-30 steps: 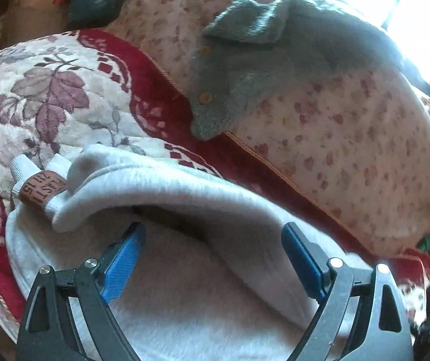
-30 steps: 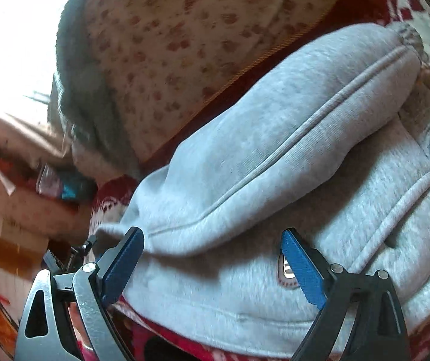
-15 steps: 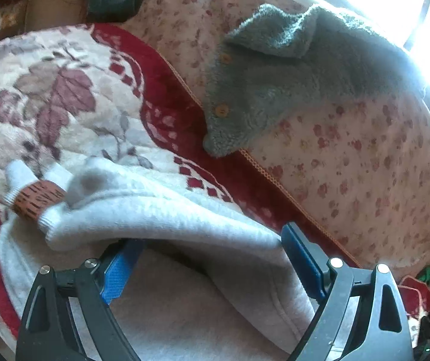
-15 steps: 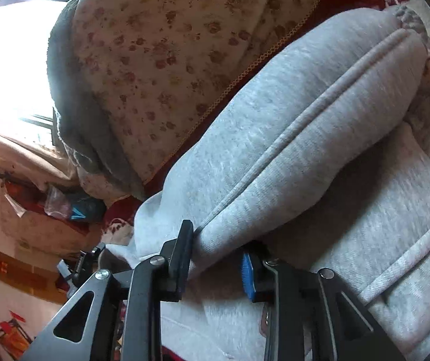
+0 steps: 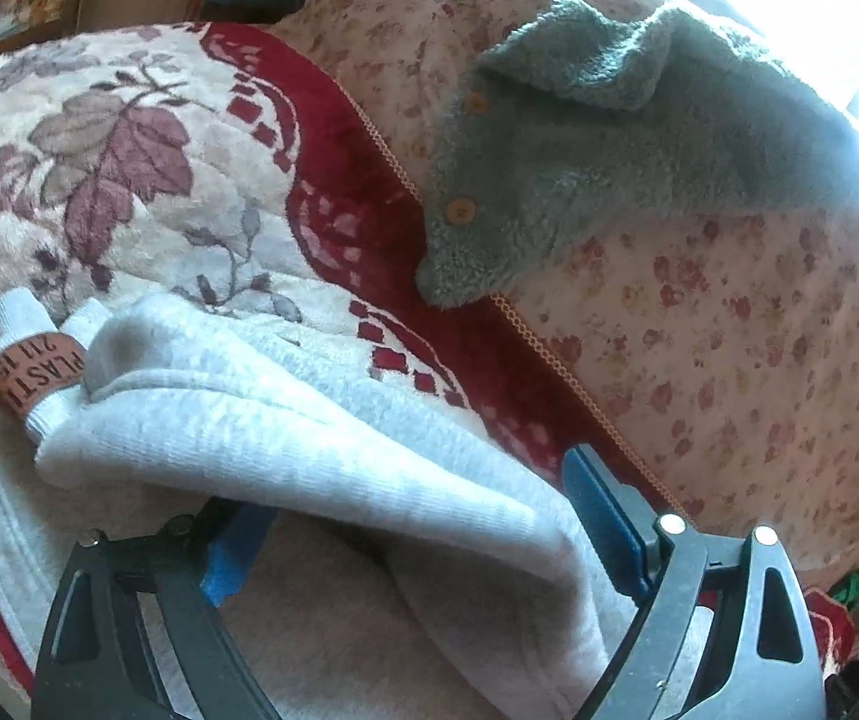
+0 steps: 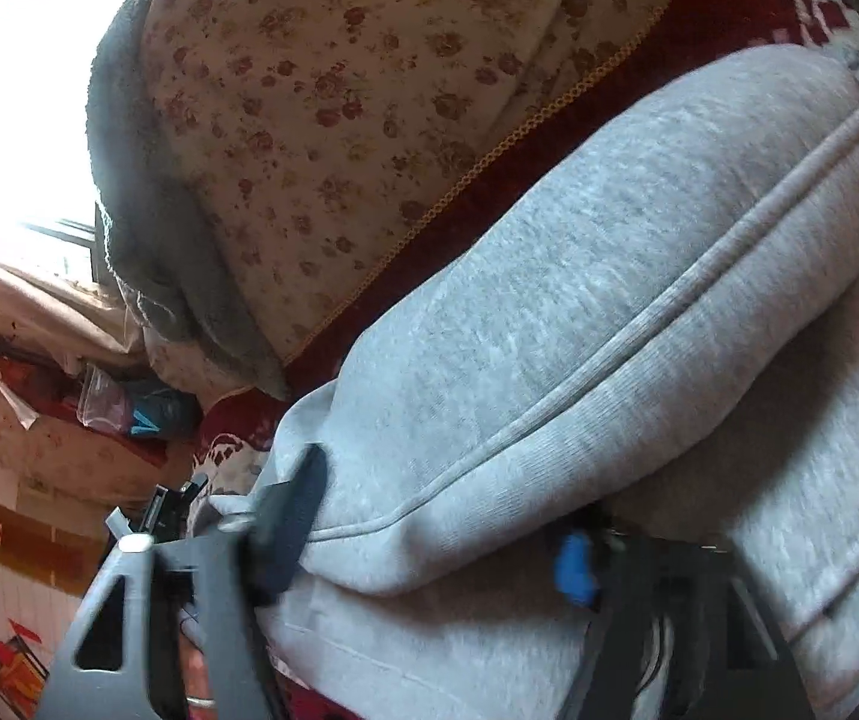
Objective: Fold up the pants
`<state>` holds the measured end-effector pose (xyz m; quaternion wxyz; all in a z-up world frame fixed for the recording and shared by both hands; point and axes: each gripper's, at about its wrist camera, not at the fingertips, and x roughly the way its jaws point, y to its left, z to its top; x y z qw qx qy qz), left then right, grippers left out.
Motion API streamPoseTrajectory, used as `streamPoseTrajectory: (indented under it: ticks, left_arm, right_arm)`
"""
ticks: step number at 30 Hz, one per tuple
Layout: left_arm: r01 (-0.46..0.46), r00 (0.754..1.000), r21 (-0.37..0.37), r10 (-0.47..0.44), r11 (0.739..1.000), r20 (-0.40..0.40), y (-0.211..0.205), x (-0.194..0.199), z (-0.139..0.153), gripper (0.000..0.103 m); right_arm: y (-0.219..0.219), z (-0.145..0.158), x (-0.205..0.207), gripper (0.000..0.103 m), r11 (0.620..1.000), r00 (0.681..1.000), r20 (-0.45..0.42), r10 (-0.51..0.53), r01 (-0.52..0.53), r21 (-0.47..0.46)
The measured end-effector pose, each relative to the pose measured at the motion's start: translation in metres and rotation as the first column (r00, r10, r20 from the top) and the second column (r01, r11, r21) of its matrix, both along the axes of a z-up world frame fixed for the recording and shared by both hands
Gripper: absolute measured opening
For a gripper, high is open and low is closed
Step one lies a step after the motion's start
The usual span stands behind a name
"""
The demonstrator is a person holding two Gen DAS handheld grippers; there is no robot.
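The grey sweatpants (image 5: 285,438) lie partly folded on a red-and-cream floral blanket (image 5: 129,138), near the front of the scene, with a floral cushion (image 5: 729,330) rising behind and a teal fleece garment (image 5: 579,138) draped over it on the far right. The ribbed cuffs and a brown leather patch (image 5: 33,372) stick out at the left end.

The left tool (image 5: 423,534) stands wide, its blue pads straddling the upper folded layer without visibly pinching it. The right tool (image 6: 441,534) sits around the rolled edge of the same fold (image 6: 579,330); its fingers stand moderately apart with the thick hem between them, though whether they actually clamp the cloth cannot be told.

The fabric looks like thick, soft fleece-backed knit: light, limp, not fragile, and rough enough not to slip from rubbery pads. It likely sags and bunches when lifted, so the doubled layer should be taken near its two ends, at the stitched seam or hem, where the cloth is firmest and both layers can be caught together.
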<state>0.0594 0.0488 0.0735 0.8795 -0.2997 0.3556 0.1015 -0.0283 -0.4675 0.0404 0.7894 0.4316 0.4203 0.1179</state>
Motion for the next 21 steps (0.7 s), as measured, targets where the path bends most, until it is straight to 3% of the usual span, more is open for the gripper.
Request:
streamPoseTrajectory:
  ticks: [1,2,3,4,9,15,21]
  left_arm:
    - [0.007,1.000,-0.012,-0.007,1.000,0.006,0.003,-0.001,-0.002,0.052]
    - [0.026,1.000,-0.027,-0.026,0.999,0.004,0.006,-0.001,-0.004,0.044]
    - [0.038,0.999,-0.035,-0.038,0.999,-0.001,0.009,-0.002,-0.005,0.028]
    - [0.045,0.999,-0.031,-0.045,0.998,0.001,0.010,-0.004,-0.004,0.018]
    - [0.104,0.992,-0.021,-0.102,0.994,0.072,0.020,-0.018,0.022,0.013]
    - [0.220,0.962,-0.009,-0.215,0.976,0.171,0.033,-0.045,0.063,0.013]
    - [0.306,0.920,0.110,-0.324,0.946,0.222,0.050,-0.101,0.070,0.013]
  right_arm:
    - [-0.003,-0.002,0.000,0.031,1.000,1.000,0.004,0.004,-0.004,0.001]
    - [-0.007,-0.005,0.000,0.025,1.000,1.000,0.007,0.006,-0.006,0.021]
    - [-0.010,-0.008,-0.001,0.024,0.999,1.000,0.011,0.010,-0.010,0.043]
    - [-0.013,-0.009,-0.003,0.021,0.998,1.000,0.021,0.015,-0.016,0.062]
    - [-0.014,0.013,-0.013,0.018,0.997,0.993,0.110,0.045,-0.052,0.055]
    - [-0.007,0.069,-0.042,0.018,0.994,0.968,0.229,0.105,-0.107,-0.001]
    - [0.020,0.096,-0.093,0.018,0.972,0.934,0.269,0.236,-0.221,-0.085]
